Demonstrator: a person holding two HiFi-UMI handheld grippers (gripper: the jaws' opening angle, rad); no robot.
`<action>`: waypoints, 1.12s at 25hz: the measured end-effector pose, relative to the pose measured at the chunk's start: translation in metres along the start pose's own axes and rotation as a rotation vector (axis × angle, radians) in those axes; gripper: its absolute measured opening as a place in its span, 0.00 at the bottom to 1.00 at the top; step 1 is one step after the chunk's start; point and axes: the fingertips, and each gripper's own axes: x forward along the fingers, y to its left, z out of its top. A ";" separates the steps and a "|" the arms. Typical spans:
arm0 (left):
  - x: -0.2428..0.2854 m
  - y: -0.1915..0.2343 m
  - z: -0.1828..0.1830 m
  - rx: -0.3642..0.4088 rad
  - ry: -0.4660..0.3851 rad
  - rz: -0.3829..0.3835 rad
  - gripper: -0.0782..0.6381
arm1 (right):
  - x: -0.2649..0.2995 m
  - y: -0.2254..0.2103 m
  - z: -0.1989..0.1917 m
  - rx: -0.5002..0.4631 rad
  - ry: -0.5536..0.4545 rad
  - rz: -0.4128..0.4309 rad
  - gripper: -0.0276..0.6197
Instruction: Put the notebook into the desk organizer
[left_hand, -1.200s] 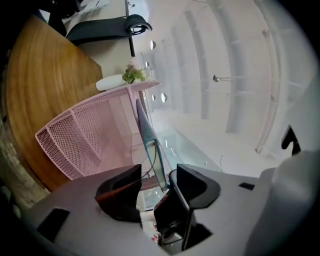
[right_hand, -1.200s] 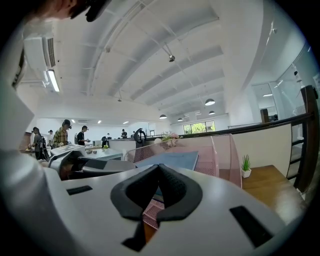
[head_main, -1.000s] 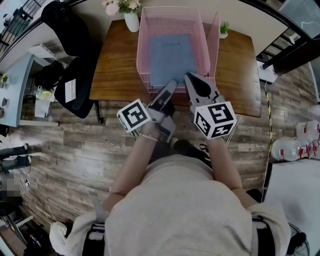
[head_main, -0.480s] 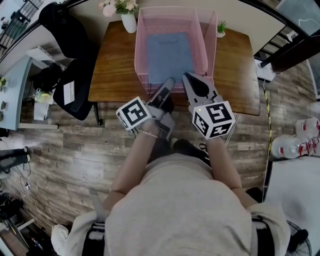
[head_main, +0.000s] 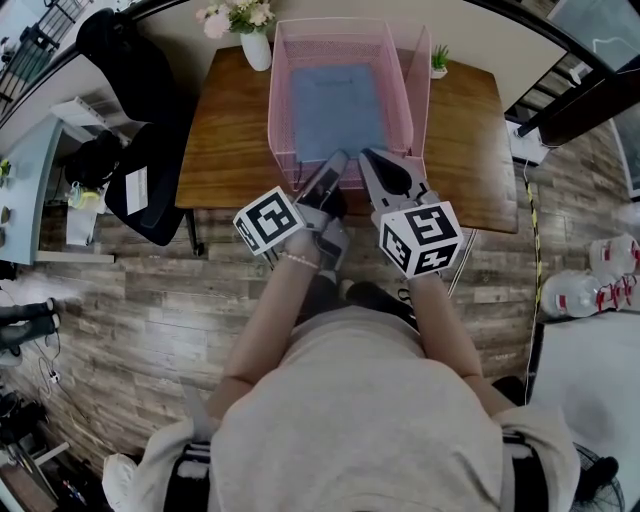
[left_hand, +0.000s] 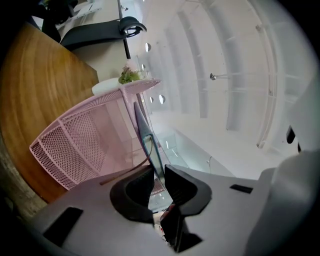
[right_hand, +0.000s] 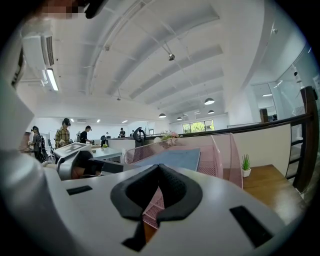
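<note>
We hold both forearms out toward 12 o'clock. Our left gripper (head_main: 334, 168), angled toward 1 o'clock, clamps its jaws on the near edge of the notebook (head_main: 338, 100). Our right gripper (head_main: 366, 158), just beside it, has its jaws together and empty. The notebook sits inside the pink organizer (head_main: 280, 110) on the desk (head_main: 225, 130).

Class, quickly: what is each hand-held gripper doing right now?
Left hand-held gripper: closed on the notebook edge.
Right hand-held gripper: closed, empty.
</note>
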 end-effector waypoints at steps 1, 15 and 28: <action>0.001 0.000 0.000 -0.001 0.002 -0.002 0.20 | 0.000 0.000 0.000 -0.001 0.000 0.001 0.05; 0.001 -0.001 0.000 0.016 -0.003 0.032 0.23 | -0.001 -0.001 -0.001 -0.004 0.006 0.004 0.05; -0.009 -0.021 -0.015 0.118 0.089 0.008 0.40 | -0.008 -0.001 0.012 -0.011 -0.027 0.011 0.05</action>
